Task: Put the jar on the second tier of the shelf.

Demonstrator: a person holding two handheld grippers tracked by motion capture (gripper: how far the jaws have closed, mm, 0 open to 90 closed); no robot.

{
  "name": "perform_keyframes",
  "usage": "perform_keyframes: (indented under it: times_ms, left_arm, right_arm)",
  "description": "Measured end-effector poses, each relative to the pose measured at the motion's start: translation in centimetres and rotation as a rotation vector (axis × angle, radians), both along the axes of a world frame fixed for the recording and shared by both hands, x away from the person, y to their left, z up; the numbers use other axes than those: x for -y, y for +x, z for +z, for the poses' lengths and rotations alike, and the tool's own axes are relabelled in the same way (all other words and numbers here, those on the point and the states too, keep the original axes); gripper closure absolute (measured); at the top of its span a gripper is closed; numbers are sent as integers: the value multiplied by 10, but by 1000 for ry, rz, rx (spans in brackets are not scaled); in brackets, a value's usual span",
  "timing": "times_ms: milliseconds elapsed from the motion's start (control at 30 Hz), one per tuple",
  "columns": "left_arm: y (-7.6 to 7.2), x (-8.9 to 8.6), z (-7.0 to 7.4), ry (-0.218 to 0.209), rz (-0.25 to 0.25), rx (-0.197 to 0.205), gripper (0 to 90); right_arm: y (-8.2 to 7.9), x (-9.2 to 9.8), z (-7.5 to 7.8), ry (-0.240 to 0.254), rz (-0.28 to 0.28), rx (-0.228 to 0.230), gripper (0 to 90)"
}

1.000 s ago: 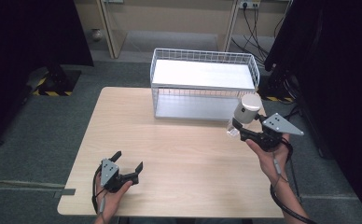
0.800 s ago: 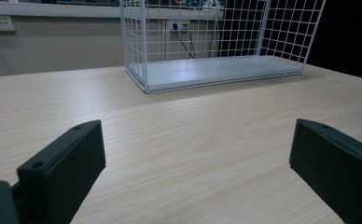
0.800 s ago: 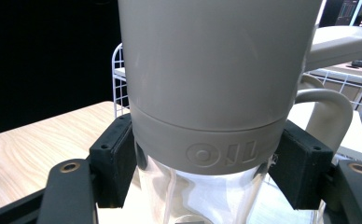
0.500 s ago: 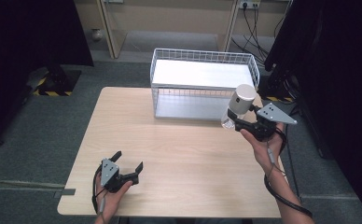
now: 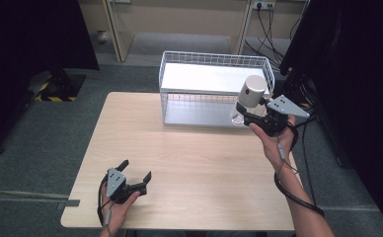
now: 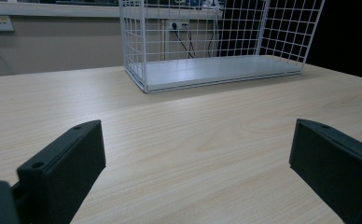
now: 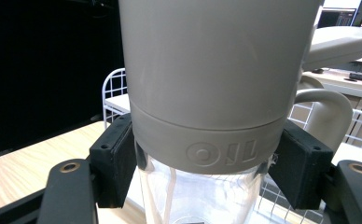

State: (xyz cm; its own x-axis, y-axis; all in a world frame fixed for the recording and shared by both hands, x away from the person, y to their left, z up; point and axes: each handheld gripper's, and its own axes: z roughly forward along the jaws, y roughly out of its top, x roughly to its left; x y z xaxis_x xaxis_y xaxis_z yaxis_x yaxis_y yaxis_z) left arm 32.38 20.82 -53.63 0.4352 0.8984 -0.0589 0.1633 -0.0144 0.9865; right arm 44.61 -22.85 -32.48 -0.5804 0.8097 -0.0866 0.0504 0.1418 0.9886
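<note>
My right gripper (image 5: 248,114) is shut on an oil bottle (image 5: 248,98) with a grey top and a clear glass base, held in the air at the front right corner of the white wire basket (image 5: 214,61). In the right gripper view the black pads (image 7: 114,158) press on both sides of the bottle (image 7: 216,93) just under its grey collar, and its handle sticks out to the right. My left gripper (image 5: 135,174) rests near the front left of the wooden table (image 5: 189,158), open, with nothing between its jaws. In the left gripper view its pads (image 6: 67,163) stand wide apart over bare wood.
The wire basket (image 6: 216,42) stands at the back of the table, its floor bare. Dark curtains hang at both sides. Cables and a wall socket (image 5: 261,5) lie behind the basket. The table's middle is bare wood.
My right gripper has carried the bottle up and toward the basket's front right corner. The left gripper has kept still.
</note>
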Motion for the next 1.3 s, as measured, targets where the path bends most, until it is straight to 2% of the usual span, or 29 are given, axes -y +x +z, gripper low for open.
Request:
perform_keyframes:
  times_ms: [567,867,1300]
  left_arm:
    - [0,0,0,0,-2,0,30]
    - [0,0,0,1,-3,0,30]
    - [0,0,0,1,-2,0,30]
  right_arm:
    - [19,-7,13,7,-19,-2,313]
    - [29,-13,27,13,-20,10,313]
    - [45,-22,38,19,-31,10,313]
